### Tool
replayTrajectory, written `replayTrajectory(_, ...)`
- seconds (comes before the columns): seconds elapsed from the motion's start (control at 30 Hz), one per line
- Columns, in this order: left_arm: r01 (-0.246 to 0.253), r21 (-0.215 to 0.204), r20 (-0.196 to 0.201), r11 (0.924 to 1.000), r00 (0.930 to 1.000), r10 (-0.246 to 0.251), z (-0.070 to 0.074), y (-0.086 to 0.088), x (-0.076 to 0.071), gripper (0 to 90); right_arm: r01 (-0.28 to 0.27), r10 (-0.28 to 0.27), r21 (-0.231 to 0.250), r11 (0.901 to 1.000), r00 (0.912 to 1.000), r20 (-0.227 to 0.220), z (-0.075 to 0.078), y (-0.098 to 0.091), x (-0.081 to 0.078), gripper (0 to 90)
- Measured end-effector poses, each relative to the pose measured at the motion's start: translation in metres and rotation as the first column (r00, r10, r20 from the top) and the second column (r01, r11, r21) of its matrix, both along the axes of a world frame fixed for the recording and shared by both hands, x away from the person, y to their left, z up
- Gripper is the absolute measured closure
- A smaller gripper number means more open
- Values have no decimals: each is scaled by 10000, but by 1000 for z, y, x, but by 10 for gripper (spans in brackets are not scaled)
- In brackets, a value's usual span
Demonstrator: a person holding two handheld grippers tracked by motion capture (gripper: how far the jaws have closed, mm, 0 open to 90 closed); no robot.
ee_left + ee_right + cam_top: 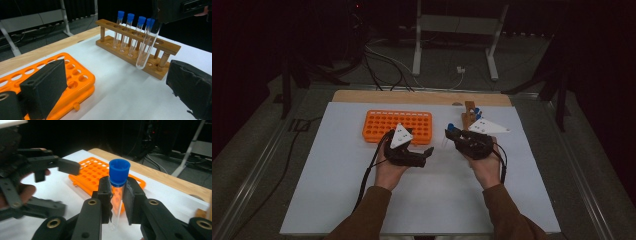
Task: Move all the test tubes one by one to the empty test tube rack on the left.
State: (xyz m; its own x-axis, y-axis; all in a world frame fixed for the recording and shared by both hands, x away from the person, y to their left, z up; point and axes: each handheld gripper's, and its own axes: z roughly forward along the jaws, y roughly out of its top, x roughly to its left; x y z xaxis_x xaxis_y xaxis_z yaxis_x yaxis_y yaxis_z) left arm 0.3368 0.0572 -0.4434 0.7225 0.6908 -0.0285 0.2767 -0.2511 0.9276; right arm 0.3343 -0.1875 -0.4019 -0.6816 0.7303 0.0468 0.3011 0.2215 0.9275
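Observation:
My right gripper [117, 185] is shut on a clear test tube with a blue cap [119, 171], gripped just below the cap and held upright. In the high view this right gripper [451, 133] is left of the wooden tube rack [469, 115]. The held tube [147, 45] hangs in front of the wooden rack [165, 47], which carries three more blue-capped tubes [126, 32]. My left gripper [419, 144] stands open with nothing between its fingers, just right of the orange rack [397, 126]. In its own view the left gripper [117, 92] frames bare white mat.
The orange rack [75, 77] has several empty holes and lies on a white mat [337, 175] over a wooden tabletop. Beyond the table's far edge are cables and a white stand [417, 45] on the floor. The left gripper [37, 185] is close to the held tube.

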Motion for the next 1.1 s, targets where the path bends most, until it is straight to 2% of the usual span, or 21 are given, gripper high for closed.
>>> replayTrajectory(0.13, -54, -123, 107, 9999, 9999, 55, 2, -6, 0, 84, -216, 216, -17, 9998, 9998, -51, -1, 9, -1, 775)
replayTrajectory(0.3, 29, 105, 403, 9999, 9992, -34, 3, -16, -1, 202, -441, 446, 232, 9988, 9988, -225, -2, 16, 0, 775)
replayTrajectory(0.4, 50, 33, 484, 10000, 9988, -51, 1, -20, -2, 265, -538, 544, 233, 9983, 9982, -261, -2, 20, 0, 775)
replayTrajectory(0.53, 165, -158, 504, 9997, 9986, -157, 1, -23, -2, 445, -643, 649, 220, 9977, 9975, -281, -2, 23, -1, 775)
replayTrajectory(0.57, 179, -179, 510, 9997, 9986, -169, 1, -24, -3, 445, -643, 649, 220, 9977, 9975, -281, -2, 23, -1, 775)
replayTrajectory(0.63, 240, -208, 491, 9995, 9985, -229, 2, -24, -3, 550, -676, 684, 268, 9974, 9972, -309, -2, 23, -1, 775)
replayTrajectory(0.67, 299, -210, 472, 9993, 9985, -289, 2, -24, -2, 586, -687, 697, 310, 9972, 9971, -320, -2, 23, -1, 775)
replayTrajectory(0.7, 334, -179, 467, 9993, 9984, -326, 1, -24, -2, 586, -687, 697, 310, 9972, 9971, -320, -2, 23, -1, 775)
replayTrajectory(0.73, 401, -174, 448, 9990, 9982, -393, 1, -24, -2, 633, -702, 714, 349, 9969, 9969, -335, -2, 23, -1, 775)
replayTrajectory(0.97, 552, -207, 580, 9983, 9969, -539, 2, -24, -4, 688, -782, 794, 334, 9964, 9962, -356, -3, 25, -1, 775)
replayTrajectory(1.1, 676, -159, 607, 9976, 9959, -665, 1, -24, -4, 763, -779, 792, 339, 9964, 9962, -371, -3, 25, -1, 775)
